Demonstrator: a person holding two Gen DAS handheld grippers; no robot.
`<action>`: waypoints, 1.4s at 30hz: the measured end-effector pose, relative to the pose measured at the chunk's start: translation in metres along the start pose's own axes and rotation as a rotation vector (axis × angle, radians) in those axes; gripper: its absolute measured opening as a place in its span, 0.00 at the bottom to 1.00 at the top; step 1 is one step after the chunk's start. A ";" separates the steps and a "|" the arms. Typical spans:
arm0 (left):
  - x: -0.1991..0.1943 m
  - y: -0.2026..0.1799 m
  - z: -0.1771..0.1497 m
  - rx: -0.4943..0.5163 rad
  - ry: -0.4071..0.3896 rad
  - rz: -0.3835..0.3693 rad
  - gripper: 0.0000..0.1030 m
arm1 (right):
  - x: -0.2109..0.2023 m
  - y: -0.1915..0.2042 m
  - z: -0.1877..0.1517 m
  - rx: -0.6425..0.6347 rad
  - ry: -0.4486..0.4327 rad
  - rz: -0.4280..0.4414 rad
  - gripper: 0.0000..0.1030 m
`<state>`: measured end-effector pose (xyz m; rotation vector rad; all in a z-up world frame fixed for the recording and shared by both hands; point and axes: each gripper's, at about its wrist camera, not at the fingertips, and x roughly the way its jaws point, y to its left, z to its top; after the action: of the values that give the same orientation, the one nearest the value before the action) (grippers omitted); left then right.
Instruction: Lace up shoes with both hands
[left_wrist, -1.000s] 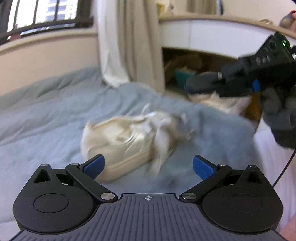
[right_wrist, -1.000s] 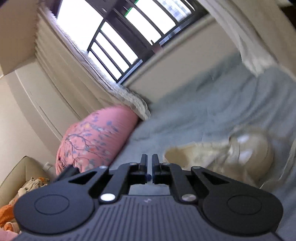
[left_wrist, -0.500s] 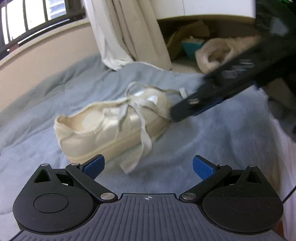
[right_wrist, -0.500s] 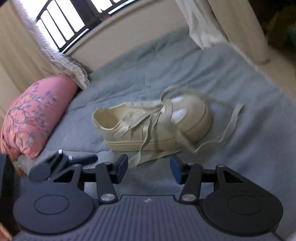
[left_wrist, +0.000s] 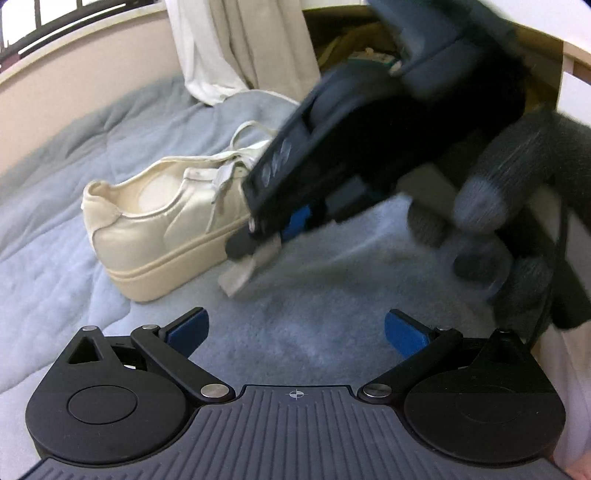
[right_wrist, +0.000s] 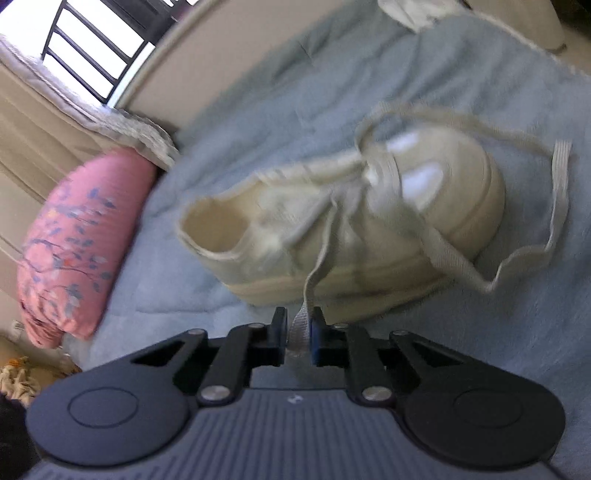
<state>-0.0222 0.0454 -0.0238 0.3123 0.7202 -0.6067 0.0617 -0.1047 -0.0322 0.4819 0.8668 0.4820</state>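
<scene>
Since half a second ago, right gripper (right_wrist: 299, 334) has closed from open onto the near lace (right_wrist: 319, 258); jaws now pinch its flat end. Left gripper (left_wrist: 295, 328) hangs open, empty, low before the shoe (left_wrist: 162, 218). Shoe sits on the blanket (left_wrist: 55, 258) just ahead of both grippers. Far lace (right_wrist: 557, 192) trails loose past the toe. Judgement: draw slack gently, keep lace flat, bring left in for the far lace.

Right gripper (right_wrist: 298, 334) clamped; left gripper (left_wrist: 294, 330) spread.
</scene>
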 end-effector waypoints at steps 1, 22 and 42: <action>0.000 -0.001 0.000 0.007 -0.002 0.000 1.00 | -0.011 0.005 0.002 -0.022 -0.023 0.020 0.10; -0.002 -0.027 0.007 0.134 -0.166 0.024 1.00 | -0.132 -0.052 0.006 -0.055 -0.266 -0.056 0.30; 0.021 0.002 0.010 0.177 -0.158 0.295 1.00 | 0.004 -0.052 0.038 0.323 0.006 0.192 0.35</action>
<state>-0.0038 0.0337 -0.0313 0.5186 0.4576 -0.4087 0.1053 -0.1512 -0.0434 0.8655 0.9129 0.5210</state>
